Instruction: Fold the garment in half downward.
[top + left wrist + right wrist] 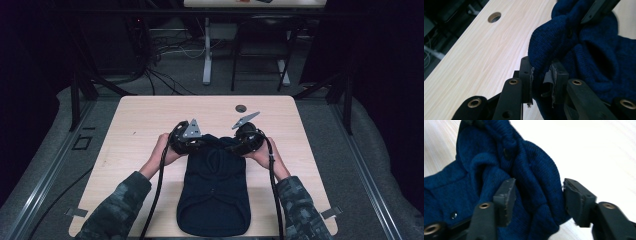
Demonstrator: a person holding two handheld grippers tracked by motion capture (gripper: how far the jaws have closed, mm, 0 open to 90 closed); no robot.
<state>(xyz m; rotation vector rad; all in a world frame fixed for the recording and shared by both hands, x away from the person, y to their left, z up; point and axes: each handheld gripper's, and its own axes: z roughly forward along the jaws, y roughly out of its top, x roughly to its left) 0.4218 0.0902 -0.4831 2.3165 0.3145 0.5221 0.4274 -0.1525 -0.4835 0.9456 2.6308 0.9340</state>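
A dark blue knitted garment [215, 190] lies flat on the light wooden table [145, 115], its far end bunched up between my two grippers. My left gripper [201, 143] holds that end from the left. In the left gripper view its pads [541, 75] pinch a fold of the knit [594, 57]. My right gripper [233, 146] sits at the right side of the same end. In the right gripper view its jaws [537, 195] stand apart with a thick fold of the garment [529, 165] between them, and the right pad [574, 197] sits just off the fabric. A small dark button [453, 215] shows.
A round cable hole [241, 107] sits in the table beyond the grippers, also visible in the left gripper view [494, 17]. The other gripper's jaw [599, 10] reaches in at the top right. Cables and table legs [206, 55] stand on the floor behind the table.
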